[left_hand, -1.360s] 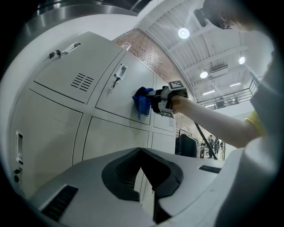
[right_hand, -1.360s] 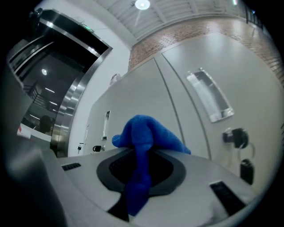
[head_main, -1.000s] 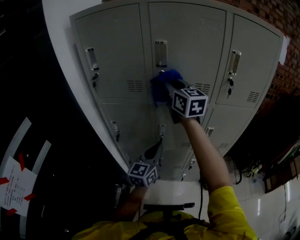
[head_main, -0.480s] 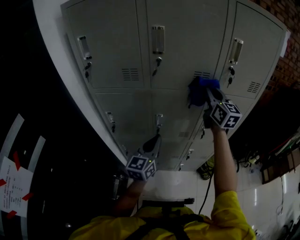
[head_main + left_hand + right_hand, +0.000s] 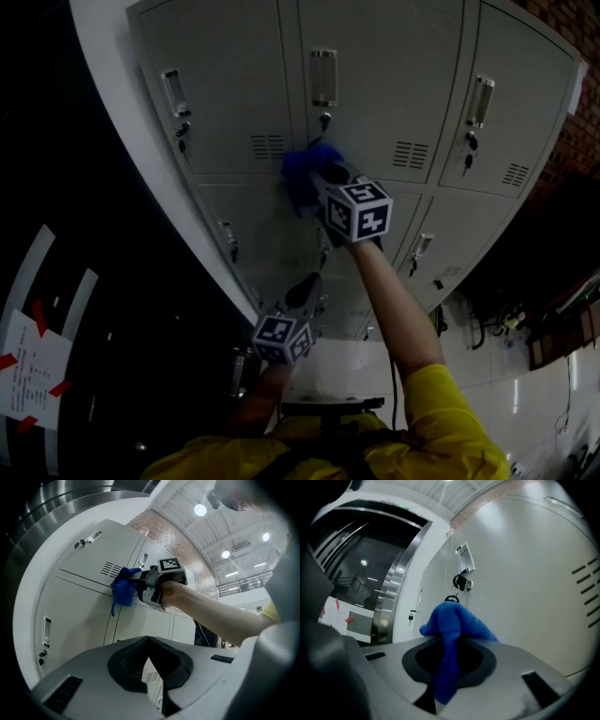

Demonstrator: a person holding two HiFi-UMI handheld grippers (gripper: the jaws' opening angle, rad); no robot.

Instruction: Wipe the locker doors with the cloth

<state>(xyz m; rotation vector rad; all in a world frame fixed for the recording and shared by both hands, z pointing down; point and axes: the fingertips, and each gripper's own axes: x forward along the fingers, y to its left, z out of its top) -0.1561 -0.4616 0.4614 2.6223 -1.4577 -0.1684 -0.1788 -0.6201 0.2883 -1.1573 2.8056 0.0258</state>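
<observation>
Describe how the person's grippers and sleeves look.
The left gripper and right gripper are light grey with dark jaw recesses; each carries a white cube of black square markers. The right sleeve is yellow and stops near the elbow.

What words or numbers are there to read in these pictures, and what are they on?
White paper sheet with red tape: rows of print, too small to read.
Marker cubes: black and white square patterns only, no letters.
Locker doors and blue cloth: no writing shows.
So nothing here can be read.
</observation>
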